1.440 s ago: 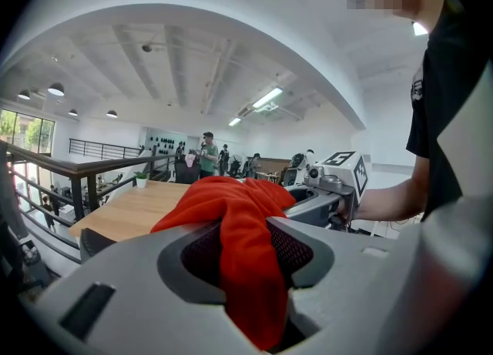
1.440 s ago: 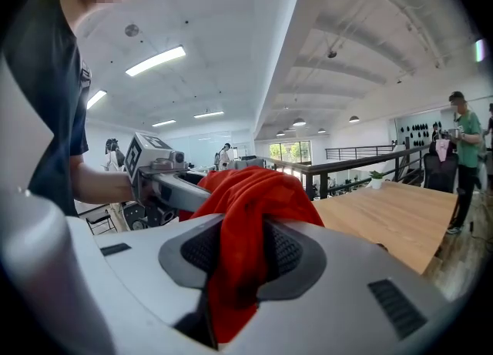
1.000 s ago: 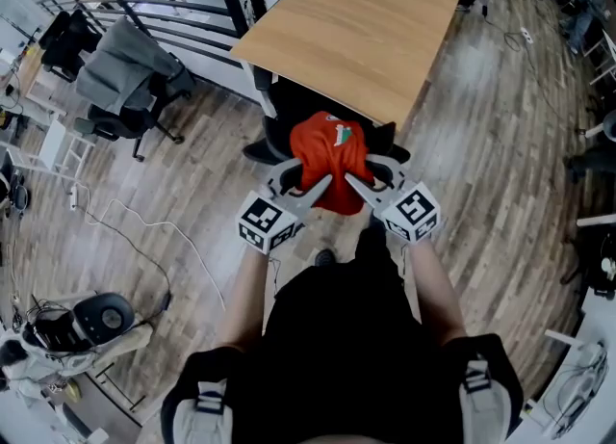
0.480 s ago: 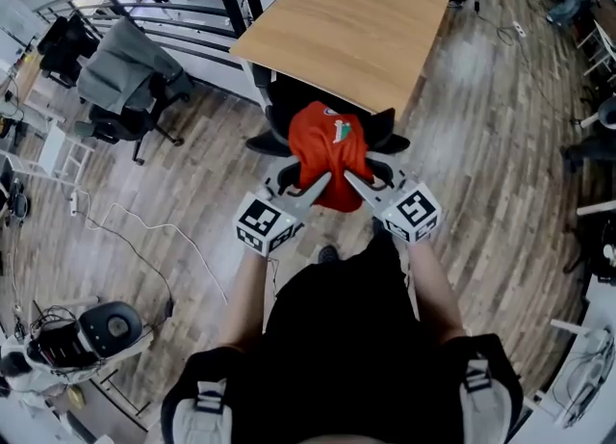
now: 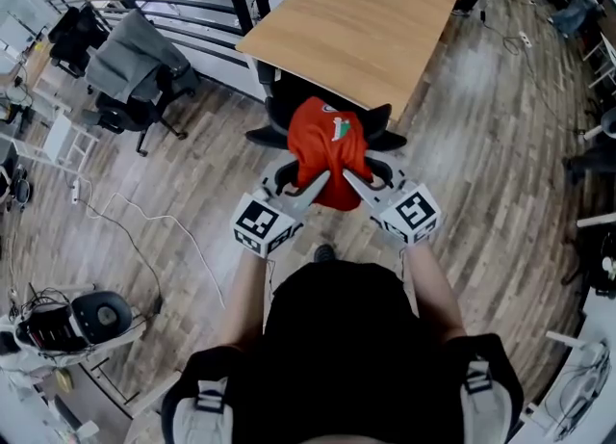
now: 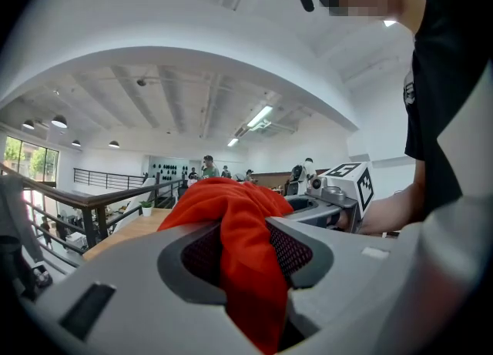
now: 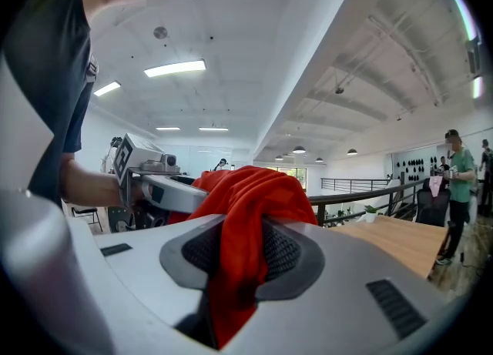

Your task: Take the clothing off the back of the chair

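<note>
In the head view, the red garment (image 5: 330, 146) hangs bunched just ahead of the left gripper (image 5: 313, 183) and the right gripper (image 5: 350, 180), above the black chair (image 5: 276, 97) that stands beyond them at the wooden table (image 5: 346, 28). The left gripper view shows its jaws pinching a fold of the red cloth, the right gripper just beside it. The right gripper view shows its jaws likewise clamped on the cloth.

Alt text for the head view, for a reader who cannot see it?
Seen from above, a person's left tool and right tool each pinch a red shirt over a black chair at a wooden table.
</note>
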Demonstrator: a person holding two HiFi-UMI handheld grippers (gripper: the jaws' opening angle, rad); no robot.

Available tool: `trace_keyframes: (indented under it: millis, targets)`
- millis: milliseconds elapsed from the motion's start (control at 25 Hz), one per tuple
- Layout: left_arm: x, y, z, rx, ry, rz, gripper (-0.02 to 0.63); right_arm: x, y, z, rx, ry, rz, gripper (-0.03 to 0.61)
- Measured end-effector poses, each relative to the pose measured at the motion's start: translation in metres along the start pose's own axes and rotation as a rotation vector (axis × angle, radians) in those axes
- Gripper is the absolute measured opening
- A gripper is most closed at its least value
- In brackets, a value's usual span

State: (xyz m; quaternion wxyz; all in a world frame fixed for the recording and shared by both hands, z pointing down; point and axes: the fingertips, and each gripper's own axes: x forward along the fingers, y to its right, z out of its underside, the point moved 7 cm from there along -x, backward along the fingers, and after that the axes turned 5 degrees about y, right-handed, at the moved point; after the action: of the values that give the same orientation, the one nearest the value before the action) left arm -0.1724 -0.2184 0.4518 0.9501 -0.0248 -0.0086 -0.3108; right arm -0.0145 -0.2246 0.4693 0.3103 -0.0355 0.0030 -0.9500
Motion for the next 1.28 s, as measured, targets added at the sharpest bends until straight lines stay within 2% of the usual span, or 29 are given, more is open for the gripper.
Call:
trace_keyframes:
  millis: [320, 720, 920, 1280]
  targets:
    - [0.013, 0.067, -0.015, 0.023, 0.012, -0.034, 0.149, -0.065, -0.004, -0.010, -0.006, 0.020, -0.015, 0.106]
    - [0.024, 0.163, -0.006, -0.016, -0.016, -0.072, 0.149, -0.155, -0.019, -0.001, -0.011, 0.017, -0.045, 0.106]
    - [0.026, 0.204, -0.010, 0.018, -0.001, -0.087, 0.149, -0.193, -0.027, -0.002, -0.003, 0.033, -0.072, 0.106]
    - [0.026, 0.268, -0.004, 0.002, -0.026, -0.133, 0.149, -0.249, -0.042, 0.005, -0.007, 0.036, -0.106, 0.106]
